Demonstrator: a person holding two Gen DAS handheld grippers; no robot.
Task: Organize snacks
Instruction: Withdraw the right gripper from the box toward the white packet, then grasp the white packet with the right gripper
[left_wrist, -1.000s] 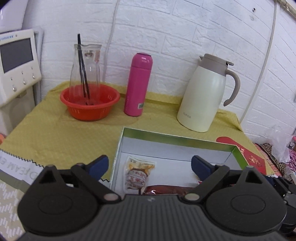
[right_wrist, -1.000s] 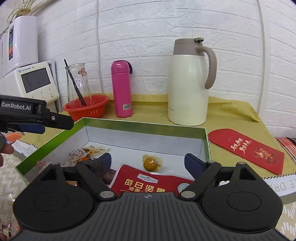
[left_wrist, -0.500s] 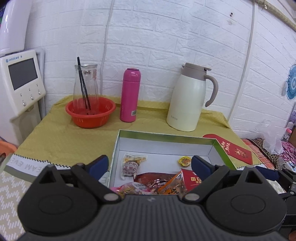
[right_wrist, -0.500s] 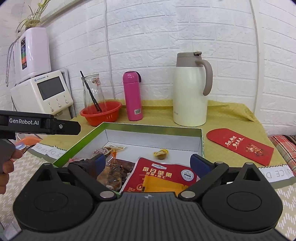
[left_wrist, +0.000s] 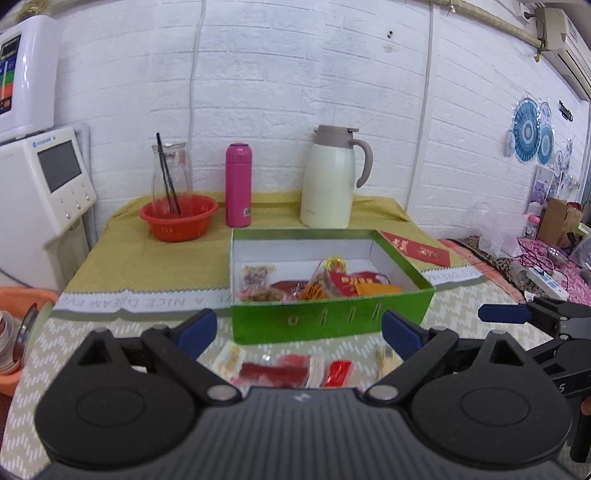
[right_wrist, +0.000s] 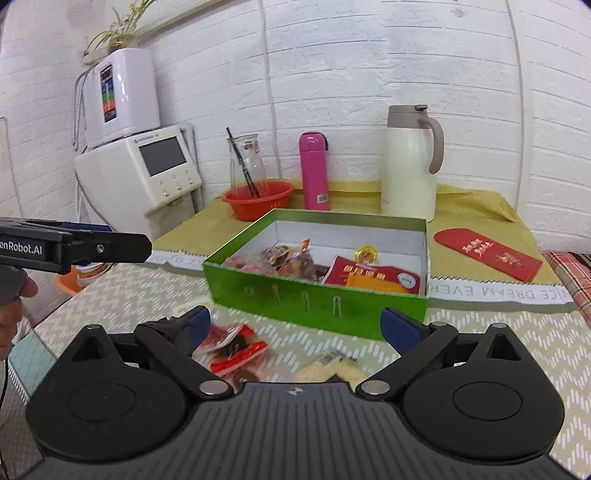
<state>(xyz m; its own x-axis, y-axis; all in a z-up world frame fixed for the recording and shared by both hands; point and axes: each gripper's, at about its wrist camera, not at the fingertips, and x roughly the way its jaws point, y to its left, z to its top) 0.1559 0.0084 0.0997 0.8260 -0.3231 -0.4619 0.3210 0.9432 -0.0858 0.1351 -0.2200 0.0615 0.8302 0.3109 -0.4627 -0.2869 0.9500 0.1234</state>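
**Operator:** Snacks status and location?

**Technician:** Two groups. Most packets lie inside the green box (right_wrist: 314, 299) on the tabletop (right_wrist: 498, 332), among them a large red pouch (right_wrist: 373, 275) and a small round yellow sweet (right_wrist: 365, 254). A second group is loose on the tabletop just in front of the box: a red-and-white packet (right_wrist: 236, 354) and a pale packet (right_wrist: 332, 369) in the right wrist view, plus a flat red sachet (left_wrist: 273, 373) in the left wrist view.

**Operator:** Gripper state?

**Technician:** Left gripper (left_wrist: 295, 328): jaws spread wide, nothing between them. Right gripper (right_wrist: 295, 325): likewise spread wide and empty. Both hover above the loose packets, short of the box.

**Operator:** Handling characteristics?

**Technician:** Judged from appearance: light, soft film wrappers, probably slick, lying flat. Contents may crush under hard closure. A flat packet offers little height for the fingers, so slip-out is the main risk.

**Operator:** Recommended grasp point?

**Technician:** Take a loose packet across its narrow width, at a crimped end seal or raised edge, with moderate closure. Lower the fingers to the tabletop either side before closing.
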